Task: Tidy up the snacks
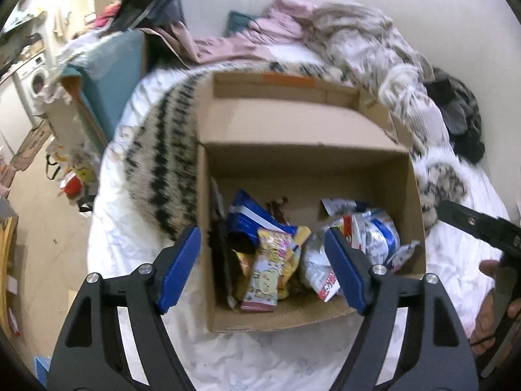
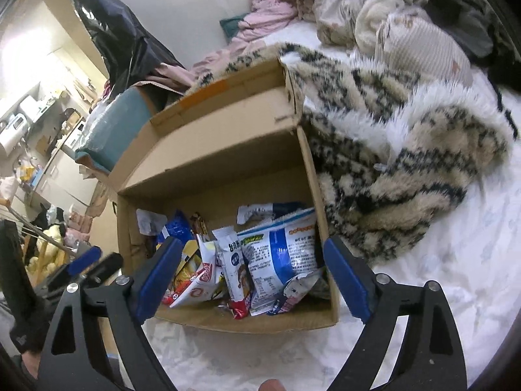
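An open cardboard box (image 1: 302, 159) stands on the white bed, and it also shows in the right wrist view (image 2: 211, 176). Several snack packets lie in it: a pink and yellow packet (image 1: 267, 273), a blue packet (image 1: 250, 218), a white and blue bag (image 1: 377, 234) that also shows in the right wrist view (image 2: 280, 251), and a red and white packet (image 2: 195, 288). My left gripper (image 1: 262, 265) is open and empty above the box's near edge. My right gripper (image 2: 249, 273) is open and empty above the same edge. The left gripper (image 2: 89, 260) shows at the left of the right wrist view.
A furry cream and black blanket (image 2: 390, 163) lies against the box's right and back sides. Pink bedding (image 1: 260, 36) and clothes pile at the bed's head. A teal object (image 1: 110, 65) stands left of the bed. The floor (image 1: 42, 228) with bags is further left.
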The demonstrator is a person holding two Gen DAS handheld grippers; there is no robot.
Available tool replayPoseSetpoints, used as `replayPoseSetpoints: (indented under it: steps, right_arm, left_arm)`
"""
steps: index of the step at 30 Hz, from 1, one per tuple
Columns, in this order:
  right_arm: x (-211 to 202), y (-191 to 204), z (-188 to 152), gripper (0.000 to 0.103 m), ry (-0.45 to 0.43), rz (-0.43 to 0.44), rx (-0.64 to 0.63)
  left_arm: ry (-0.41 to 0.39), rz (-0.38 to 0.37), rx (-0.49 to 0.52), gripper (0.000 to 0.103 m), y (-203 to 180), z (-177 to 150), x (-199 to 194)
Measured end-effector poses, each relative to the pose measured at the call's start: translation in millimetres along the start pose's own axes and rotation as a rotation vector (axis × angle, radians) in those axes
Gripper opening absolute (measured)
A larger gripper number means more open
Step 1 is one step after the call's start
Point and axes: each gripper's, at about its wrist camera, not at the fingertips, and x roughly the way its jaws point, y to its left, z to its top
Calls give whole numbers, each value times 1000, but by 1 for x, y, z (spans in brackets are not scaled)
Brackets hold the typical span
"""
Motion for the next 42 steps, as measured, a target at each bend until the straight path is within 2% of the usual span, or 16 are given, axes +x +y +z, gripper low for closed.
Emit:
replayPoseSetpoints:
  steps: [4, 15, 18, 20, 21, 24, 32, 35, 42]
  right_arm:
    - [-26, 6, -3, 100, -45, 6, 9]
    - [-92, 33, -38, 103, -147, -9, -35]
    - [-104, 39, -51, 103, -166, -20, -53]
    - [-109, 43, -61, 103, -181, -38, -73]
    - [-110, 44, -64, 103, -187, -42, -81]
    - [-113, 48, -79, 103, -210, -63, -105]
    - [-105, 51, -104, 103, -265, -105, -139]
    - [-98, 54, -106, 103, -263, -140, -166]
    - [-86, 60, -108, 103, -238, -153, -196]
  left_arm:
    - [-49, -8, -9, 75, 7, -4, -26]
    - [-142, 19, 0, 76, 13, -44, -91]
    - [-143, 30, -9, 90, 14, -55, -100]
    - [-141, 23, -14, 91, 14, -63, -104]
    - [-139, 27, -14, 91, 14, -66, -105]
    - [-139, 47, -11, 103, 12, -76, -108]
    - [-182, 107, 17, 103, 5, -89, -109]
    - [-176, 110, 1, 103, 7, -89, -104]
    - [-157, 105, -7, 103, 8, -90, -97]
